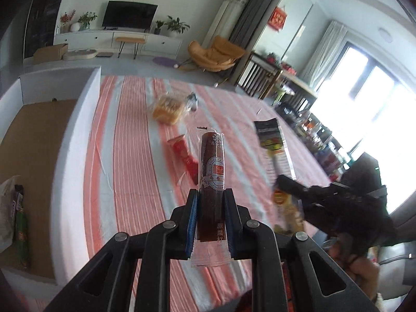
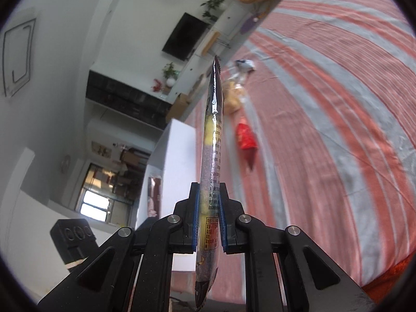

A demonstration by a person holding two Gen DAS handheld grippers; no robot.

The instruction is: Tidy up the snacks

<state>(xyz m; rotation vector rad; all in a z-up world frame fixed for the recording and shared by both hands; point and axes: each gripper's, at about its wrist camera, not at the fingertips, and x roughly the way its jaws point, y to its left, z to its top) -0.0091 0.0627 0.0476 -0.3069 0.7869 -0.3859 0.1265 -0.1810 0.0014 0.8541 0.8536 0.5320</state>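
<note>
My left gripper (image 1: 211,195) is shut on a brown snack bar (image 1: 212,161) in a clear wrapper and holds it above the striped cloth (image 1: 130,156), with the bar pointing away from me. To its right, my right gripper (image 1: 282,182) is shut on a long black and yellow packet (image 1: 271,140). In the right wrist view that packet (image 2: 213,143) shows edge-on between the blue pads of the right gripper (image 2: 209,189). On the cloth lie a red packet (image 1: 184,156) (image 2: 245,137) and a clear bag of yellow bread (image 1: 167,109) (image 2: 234,96).
A white open box (image 1: 78,119) with a brown floor stands at the left edge of the cloth, and wrapped snacks (image 1: 19,215) lie in its near corner. Its wall (image 2: 176,150) rises left of the held packet. A person's hand (image 1: 364,273) grips the right tool.
</note>
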